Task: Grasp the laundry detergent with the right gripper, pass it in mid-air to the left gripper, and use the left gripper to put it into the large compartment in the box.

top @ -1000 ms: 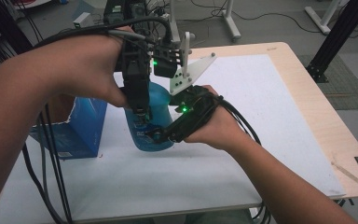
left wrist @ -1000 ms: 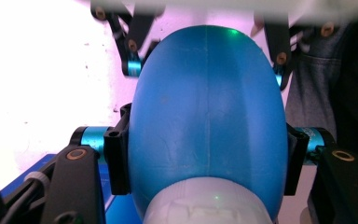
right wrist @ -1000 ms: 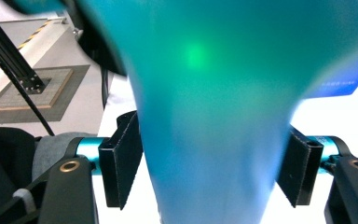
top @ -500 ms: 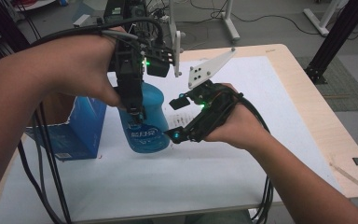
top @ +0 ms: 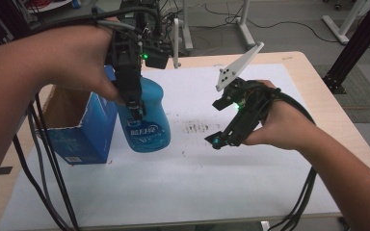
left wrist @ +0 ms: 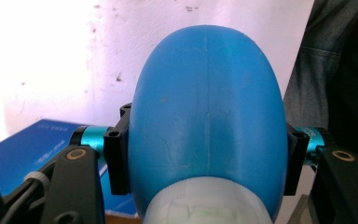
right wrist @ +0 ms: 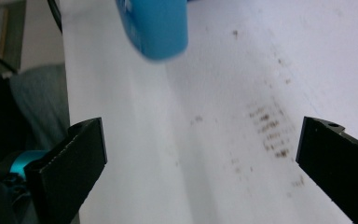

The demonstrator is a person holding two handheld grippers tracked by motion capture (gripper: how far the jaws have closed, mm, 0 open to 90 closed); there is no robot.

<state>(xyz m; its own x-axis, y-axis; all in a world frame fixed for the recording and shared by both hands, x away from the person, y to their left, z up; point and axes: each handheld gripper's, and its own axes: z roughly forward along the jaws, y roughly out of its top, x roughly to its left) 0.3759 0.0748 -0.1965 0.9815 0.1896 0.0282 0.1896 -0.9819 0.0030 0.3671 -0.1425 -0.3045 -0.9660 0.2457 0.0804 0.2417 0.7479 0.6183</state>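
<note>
A blue plastic bottle (top: 147,126) with a white printed label hangs tilted just above the white table sheet (top: 212,183). My left gripper (top: 136,108) comes down from above and is shut on it. In the left gripper view the bottle (left wrist: 207,121) sits between both jaws, its white cap (left wrist: 205,207) nearest the camera. My right gripper (top: 218,124) is held to the right of the bottle, open, with nothing in it. In the right gripper view the right gripper (right wrist: 200,154) has its jaws spread wide over the sheet, with the bottle's base (right wrist: 156,28) farther off.
An open blue cardboard box (top: 77,132) stands at the table's left, touching or just behind the bottle. Dark smudges (top: 195,127) mark the sheet between the grippers. Cables (top: 43,163) trail off the front left, and the wooden table edge (top: 337,96) runs along the right.
My right gripper has come off the bottle and moved away to the right, open. The left gripper has kept hold of the bottle and shifted slightly right.
</note>
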